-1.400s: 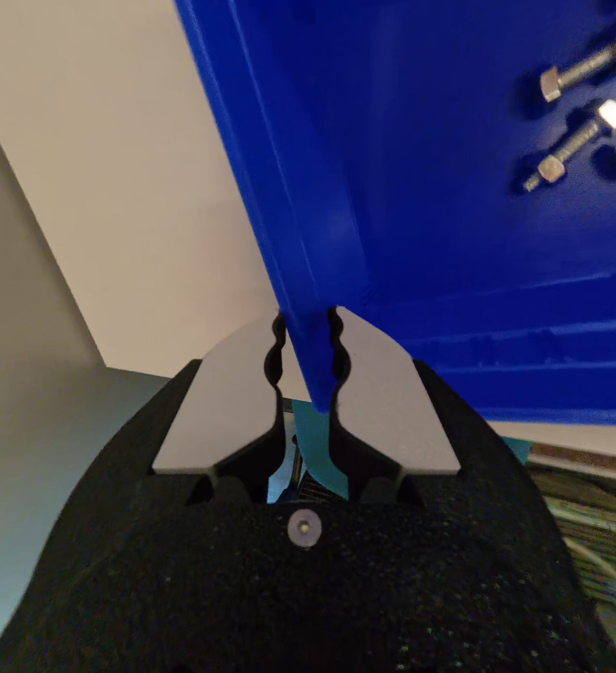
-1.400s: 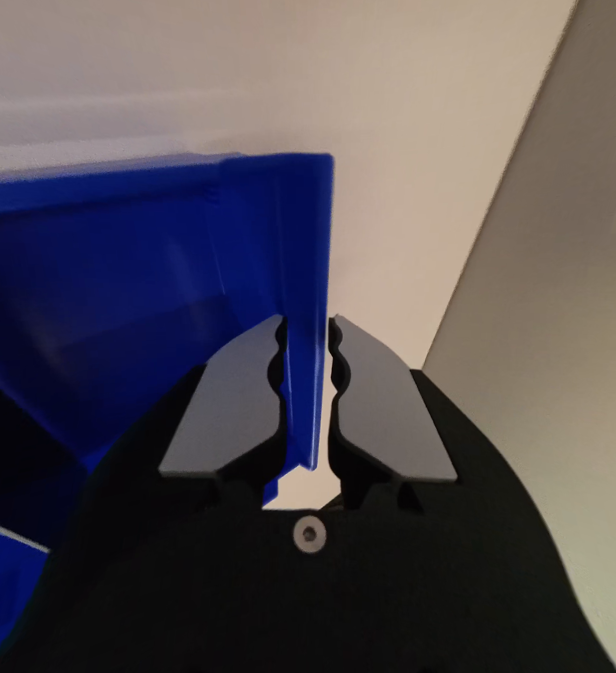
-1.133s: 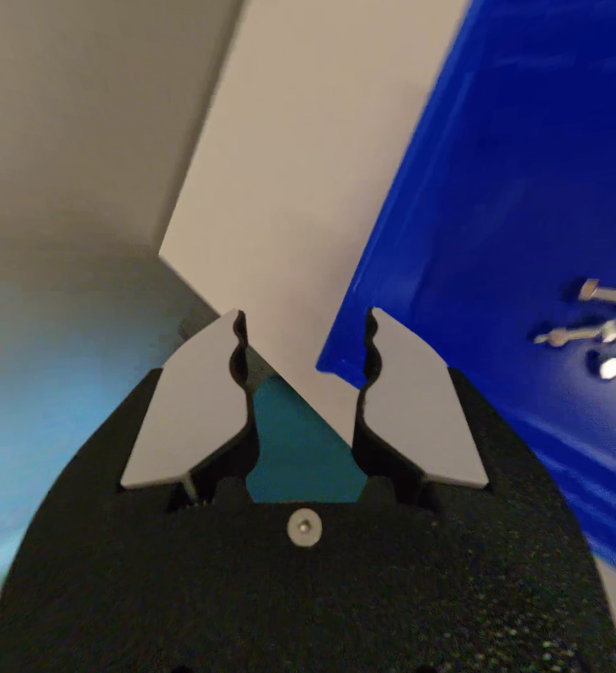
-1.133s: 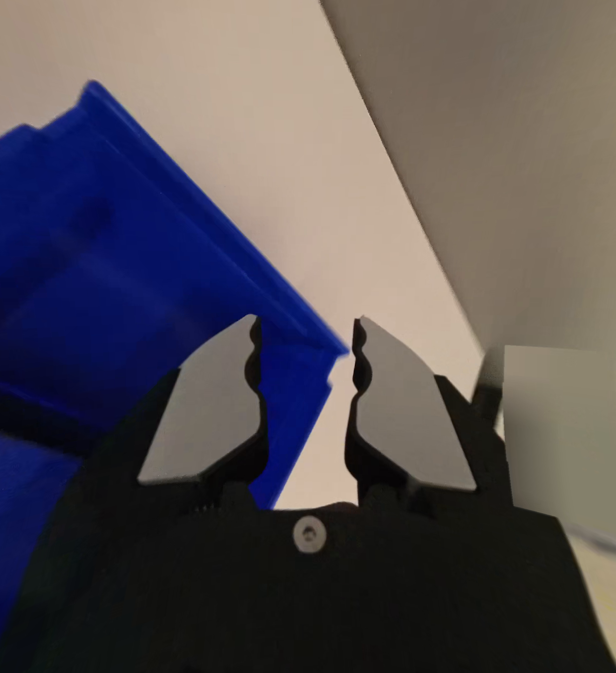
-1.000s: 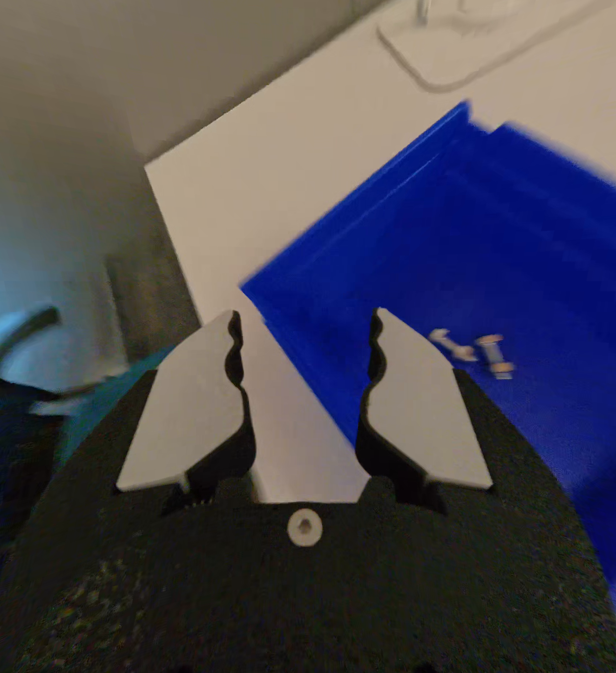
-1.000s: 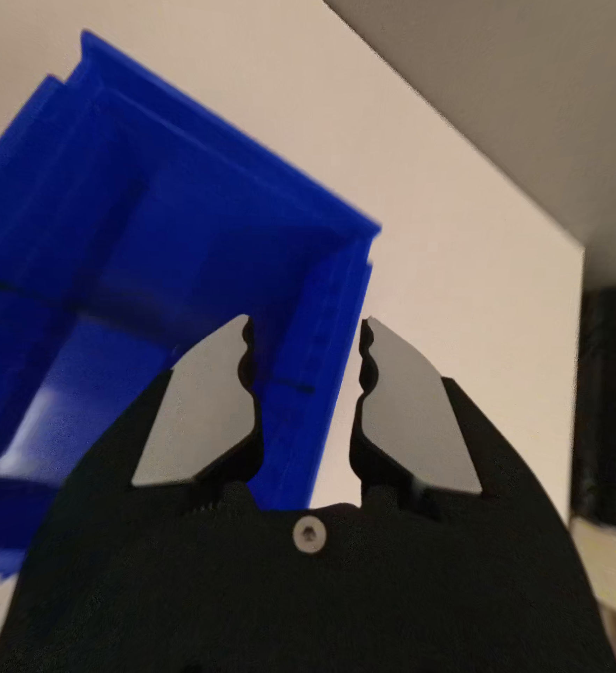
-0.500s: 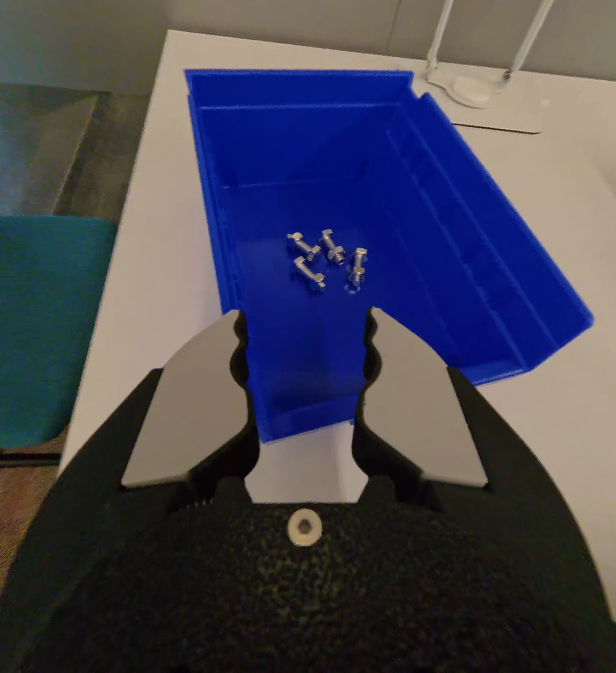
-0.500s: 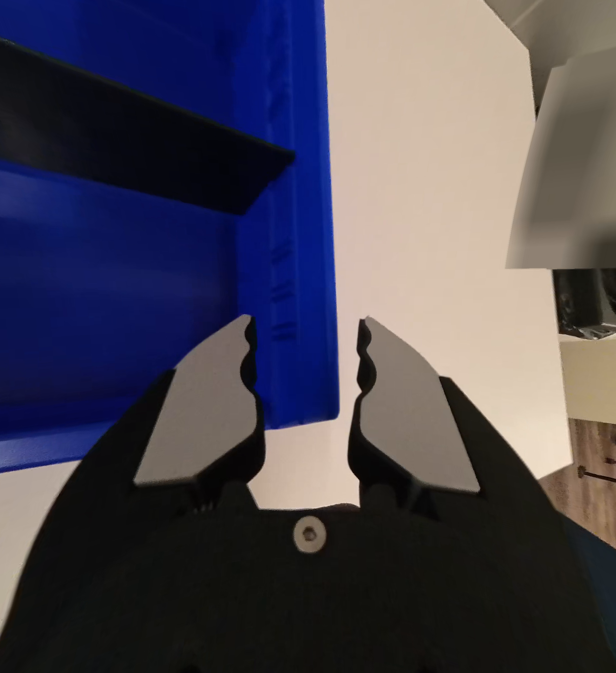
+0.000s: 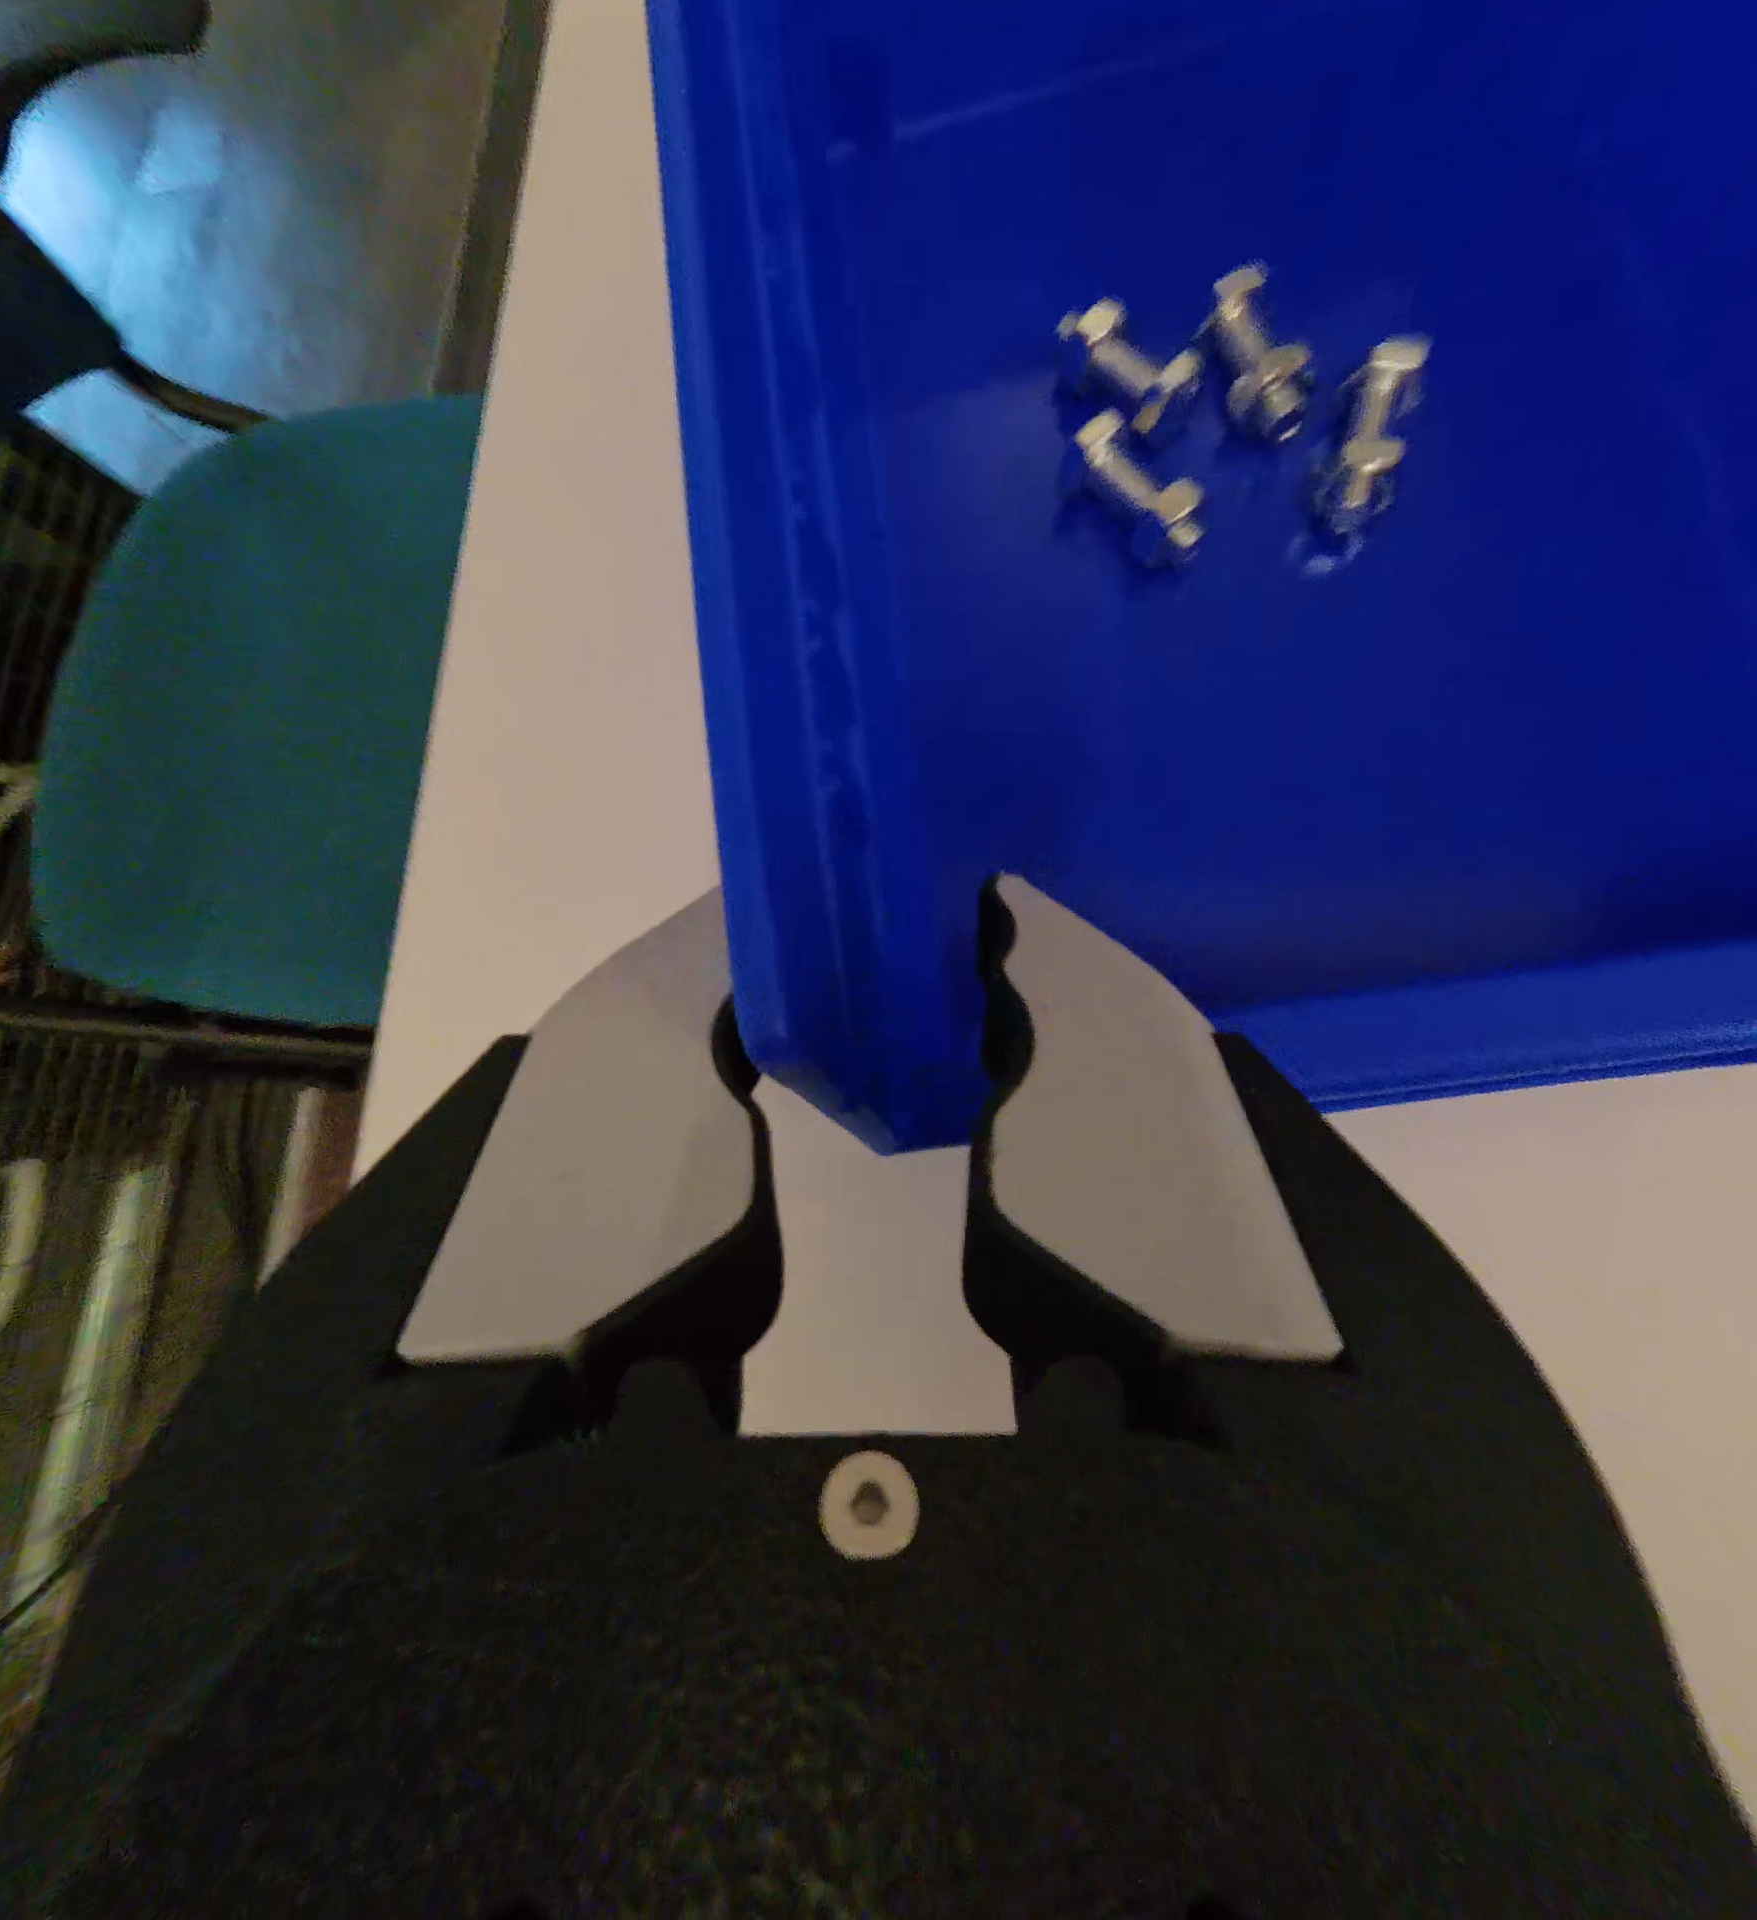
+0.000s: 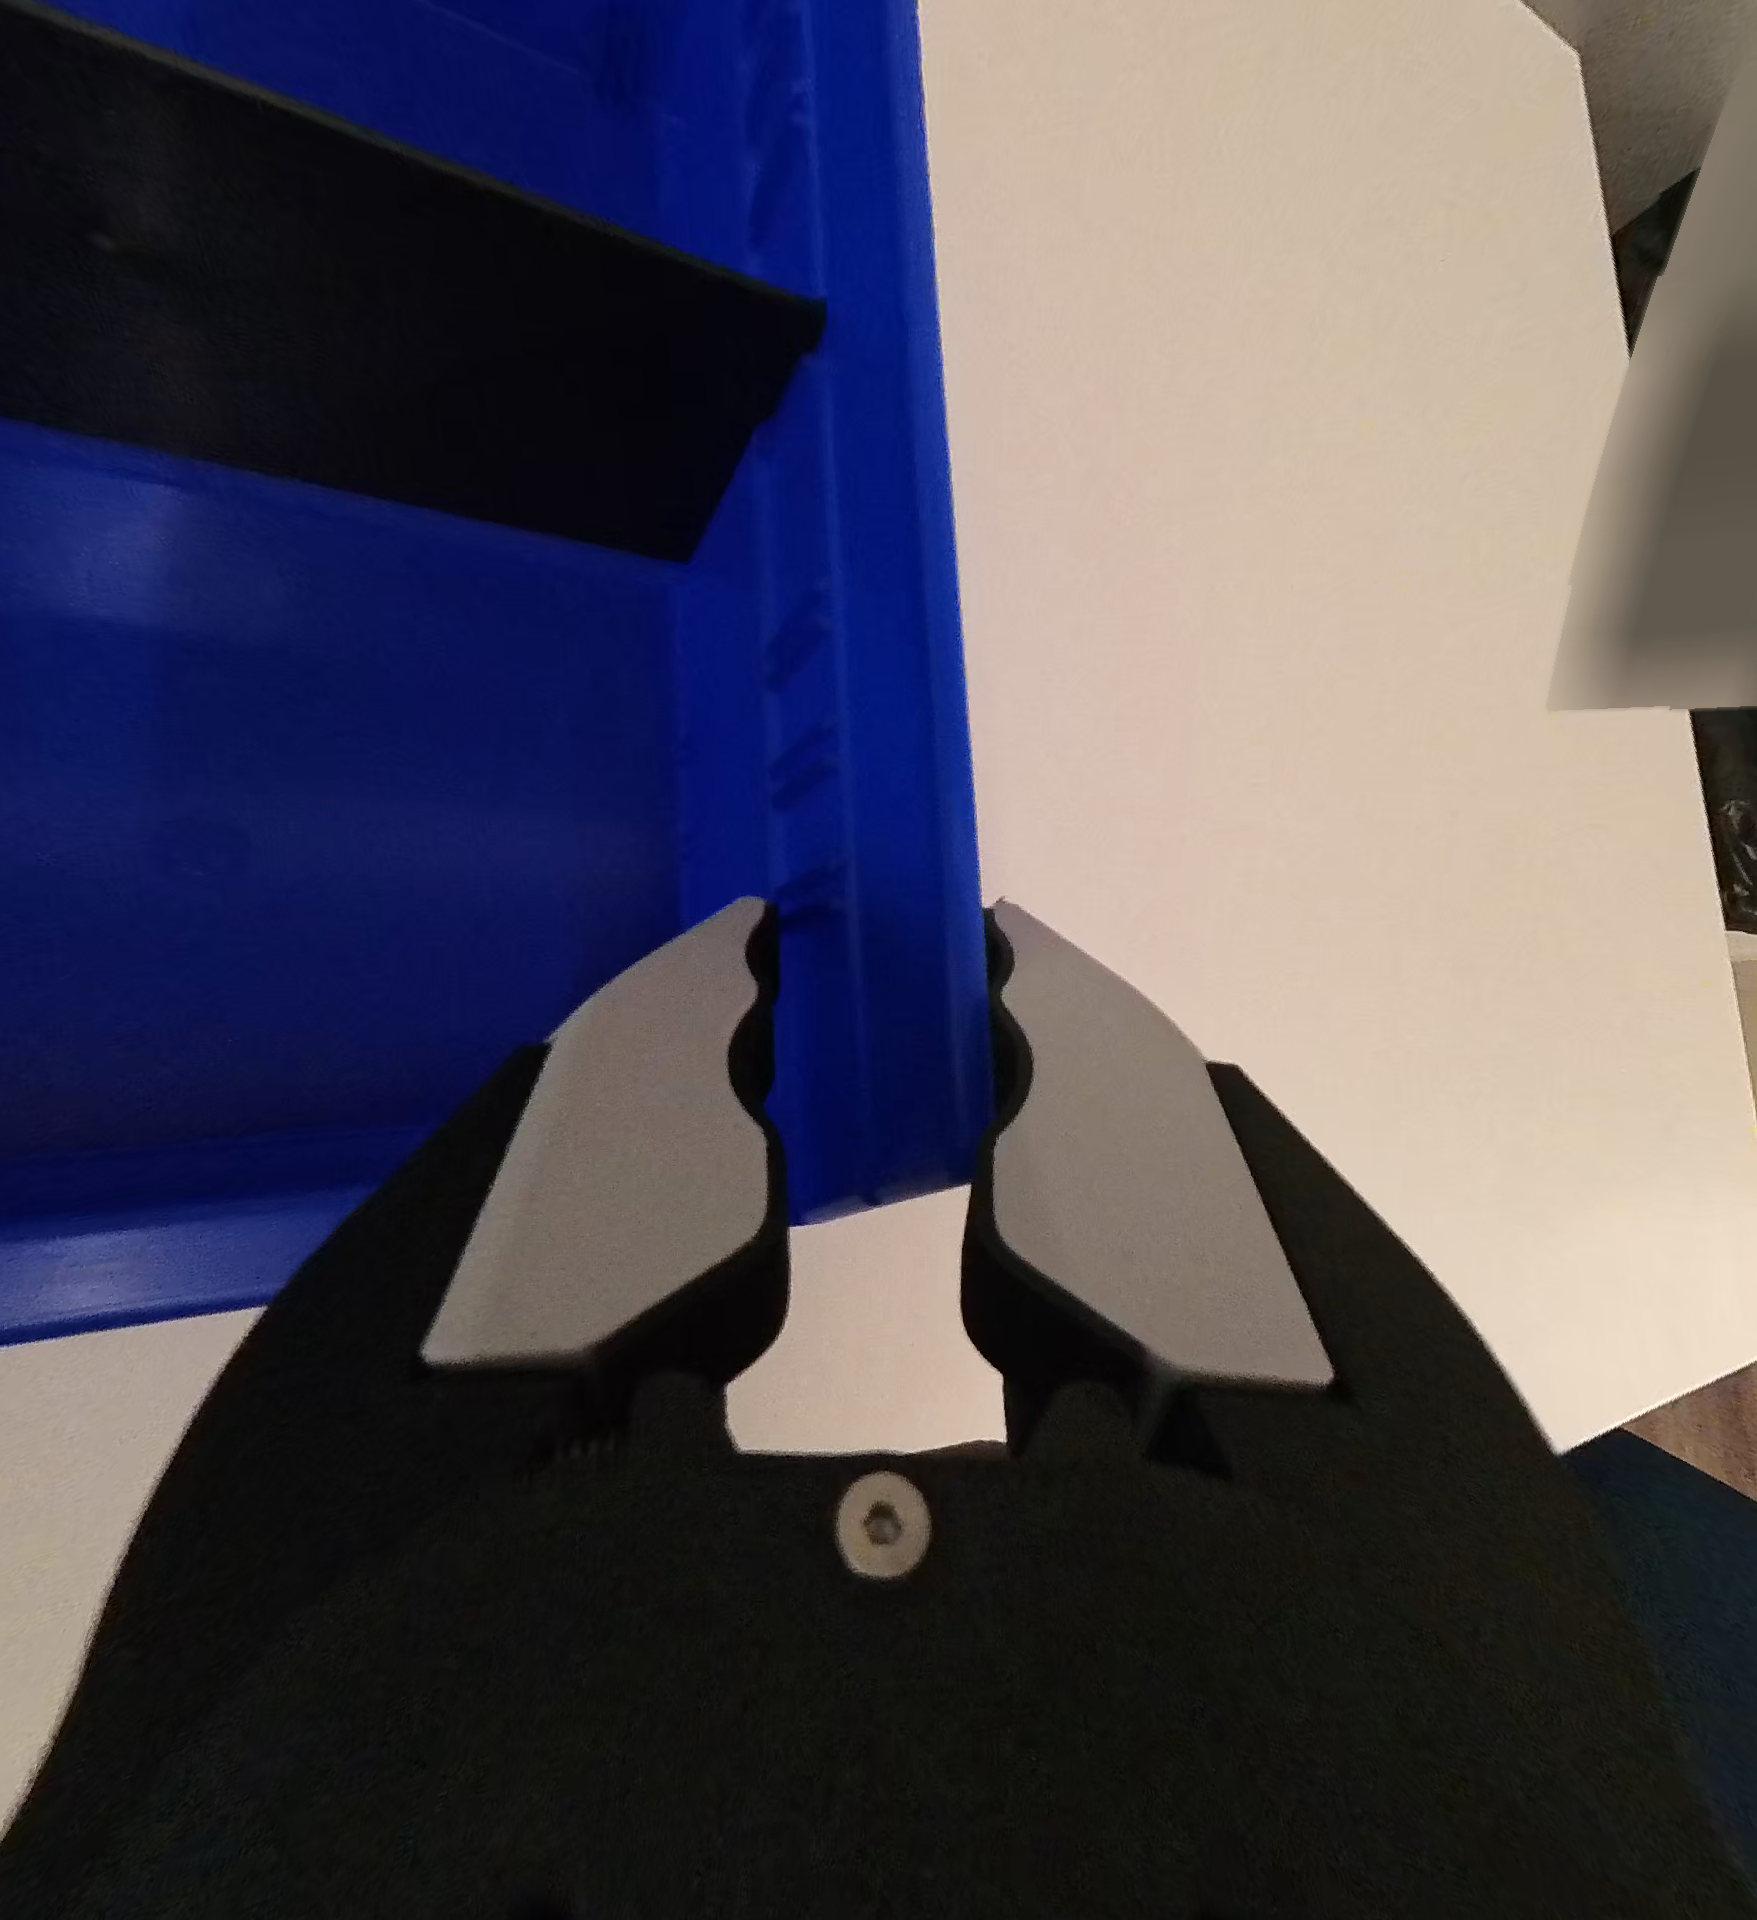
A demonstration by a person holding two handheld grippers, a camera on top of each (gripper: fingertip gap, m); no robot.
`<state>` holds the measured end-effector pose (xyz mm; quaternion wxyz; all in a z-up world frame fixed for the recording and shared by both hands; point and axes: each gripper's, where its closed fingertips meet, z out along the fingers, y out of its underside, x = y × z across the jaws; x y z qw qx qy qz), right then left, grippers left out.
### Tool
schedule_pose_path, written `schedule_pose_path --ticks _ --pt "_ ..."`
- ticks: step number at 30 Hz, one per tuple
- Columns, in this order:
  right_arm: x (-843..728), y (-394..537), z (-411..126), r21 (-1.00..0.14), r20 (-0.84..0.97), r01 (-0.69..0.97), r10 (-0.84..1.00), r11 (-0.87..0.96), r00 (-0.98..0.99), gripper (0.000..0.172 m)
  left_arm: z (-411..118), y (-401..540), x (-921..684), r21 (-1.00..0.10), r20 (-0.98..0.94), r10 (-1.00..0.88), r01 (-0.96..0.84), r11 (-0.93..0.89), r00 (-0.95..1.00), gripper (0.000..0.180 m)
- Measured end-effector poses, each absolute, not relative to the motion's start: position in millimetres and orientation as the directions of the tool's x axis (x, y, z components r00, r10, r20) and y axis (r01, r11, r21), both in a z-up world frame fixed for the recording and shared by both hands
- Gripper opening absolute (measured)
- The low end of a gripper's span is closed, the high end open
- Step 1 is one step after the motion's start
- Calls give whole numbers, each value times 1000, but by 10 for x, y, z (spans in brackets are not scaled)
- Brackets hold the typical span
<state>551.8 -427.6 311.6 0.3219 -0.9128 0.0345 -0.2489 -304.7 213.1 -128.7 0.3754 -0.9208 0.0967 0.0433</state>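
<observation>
The left hand-held gripper (image 9: 858, 997) is clamping the bin (image 9: 1373, 727) wall at its near left corner; the right hand-held gripper (image 10: 879, 997) is clamping the near right wall. The bin is resting on the tabletop (image 10: 1269, 520), bolts (image 9: 1238, 405) lying inside.

My tongs (image 9: 858, 1013) had pale grey fingers (image 9: 1113, 1101) on a speckled black body. The bin (image 9: 1373, 727) was plain deep blue, its divider (image 10: 334, 343) black. The bolts (image 9: 1238, 405) were silvery, the table (image 10: 1269, 520) off-white, the chair seat (image 9: 230, 707) teal.
</observation>
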Motion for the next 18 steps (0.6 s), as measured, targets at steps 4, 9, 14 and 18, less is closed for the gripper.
schedule_pose_path --ticks 4,9,14,18 --pt "5516 -4266 3118 -607 430 99 -221 -789 876 35 -1287 2142 -3021 -729 -38 -153 -133 -672 987 15" --pt "5522 -4256 3110 -615 398 79 -223 -785 890 33 -1281 2135 -3036 -753 -34 -183 -145 -642 983 5" --pt "5551 -4251 3109 -628 378 65 -231 -775 897 31 -1267 2144 -3039 -768 -57 -166 -150 -623 984 4" --pt "5611 -4238 3110 -631 371 54 -240 -774 897 30 -1261 2155 -3074 -774 -66 -153 -147 -616 986 3"
